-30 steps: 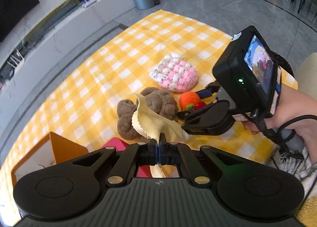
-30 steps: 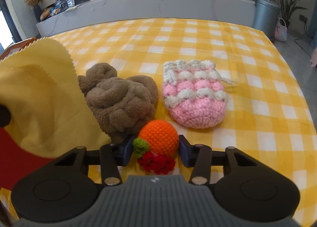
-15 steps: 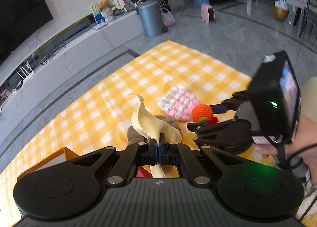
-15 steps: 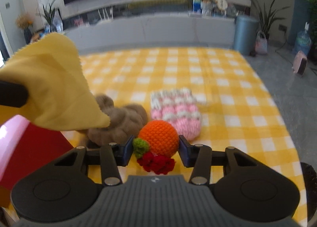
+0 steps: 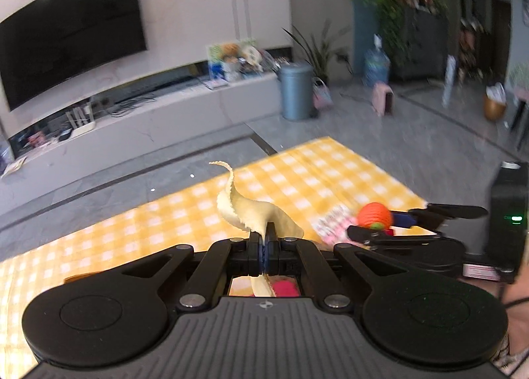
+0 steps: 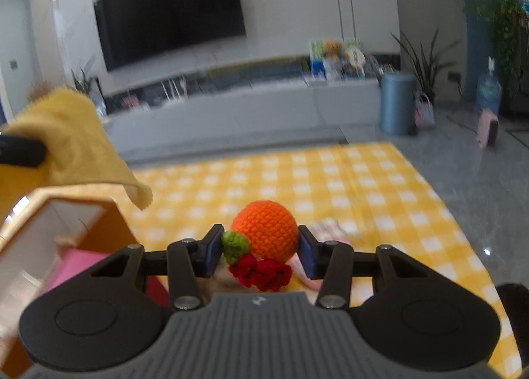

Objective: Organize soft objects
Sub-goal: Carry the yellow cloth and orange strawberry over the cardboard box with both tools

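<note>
Item one: my left gripper point(image 5: 264, 248), jaws pinched fully together on a pale yellow cloth point(image 5: 251, 210), which stands up in a curl above the fingers and also hangs below them; in the right wrist view the same cloth point(image 6: 76, 144) drapes at the left edge. Item two: my right gripper point(image 6: 261, 251), jaws part-way apart and clamped on a crocheted orange ball point(image 6: 266, 235) with a green leaf and red trim, held clear above the worktop point(image 6: 363, 193) with its yellow-and-white checked cover. Item three: a pink-and-white crocheted piece point(image 5: 332, 225) lying on the checked cover, just beyond the orange ball and partly hidden by it. Item four: an orange-sided box point(image 6: 66, 223), lower left in my right view, open, with something pink inside. Both views are motion-blurred.
</note>
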### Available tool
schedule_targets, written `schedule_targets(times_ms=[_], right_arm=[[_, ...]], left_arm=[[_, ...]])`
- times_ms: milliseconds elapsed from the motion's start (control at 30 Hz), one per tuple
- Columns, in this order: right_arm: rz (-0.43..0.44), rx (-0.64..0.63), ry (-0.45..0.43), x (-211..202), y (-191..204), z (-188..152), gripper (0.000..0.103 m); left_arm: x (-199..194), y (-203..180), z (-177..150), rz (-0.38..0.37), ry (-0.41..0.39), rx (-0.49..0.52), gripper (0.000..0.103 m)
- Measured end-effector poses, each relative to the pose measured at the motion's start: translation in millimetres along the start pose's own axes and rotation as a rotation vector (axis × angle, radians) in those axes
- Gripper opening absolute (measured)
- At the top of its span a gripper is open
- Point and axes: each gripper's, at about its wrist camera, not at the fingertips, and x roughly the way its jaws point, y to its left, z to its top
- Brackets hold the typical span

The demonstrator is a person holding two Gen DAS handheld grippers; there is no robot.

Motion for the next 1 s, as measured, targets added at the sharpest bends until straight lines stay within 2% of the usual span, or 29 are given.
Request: schedule_targets(times_ms=[100, 233, 533, 800, 1000], right_arm=[[0.023, 0.03, -0.071, -19, 14, 10, 0.047], [0.062, -0.012, -0.138, -43, 42, 20, 0.047], [0.182, -0.118, -0.232, -82, 107, 34, 0.047], [0.272, -0.228, -0.228, -93, 164, 29, 0.047], [0.307, -0.312, -0.156, -71, 204, 22, 0.047]], left_arm=[[-11, 19, -5, 0.001, -0.014, -0.031, 0.001], [-24, 47, -17, 0.036, -0.043, -0.093, 0.001], [-53, 104, -55, 0.118, -0.079, -0.253, 0.001], [-51, 140, -97, 0.152, -0.092, -0.386, 0.001], [-51, 162, -118, 0.158, -0.087, -0.437, 0.001]])
